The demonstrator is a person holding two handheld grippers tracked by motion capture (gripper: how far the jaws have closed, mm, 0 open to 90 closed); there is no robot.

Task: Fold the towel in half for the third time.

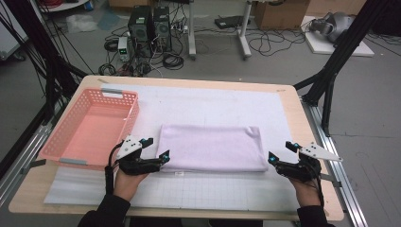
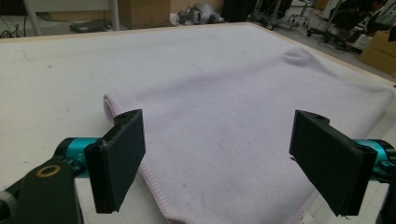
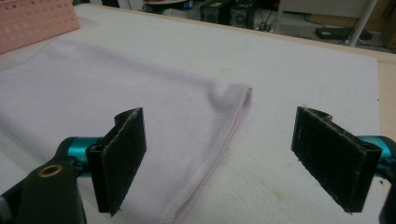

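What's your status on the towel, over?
Left gripper open at the towel's left end. Right gripper open at its right end. Towel folded flat, ungripped. Basket sits left, nothing blocking.

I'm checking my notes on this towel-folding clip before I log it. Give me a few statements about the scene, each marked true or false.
1. The folded lilac towel lies flat on the white mat. True.
2. The left tongs are shut on the towel's corner. False: their jaws stand wide open at the towel's left end.
3. The pink basket holds a second towel. False: it is empty.
4. The right tongs are open by the towel's right end. True.
5. The basket sits to the right of the towel. False: it sits to its left, near the table's left edge.
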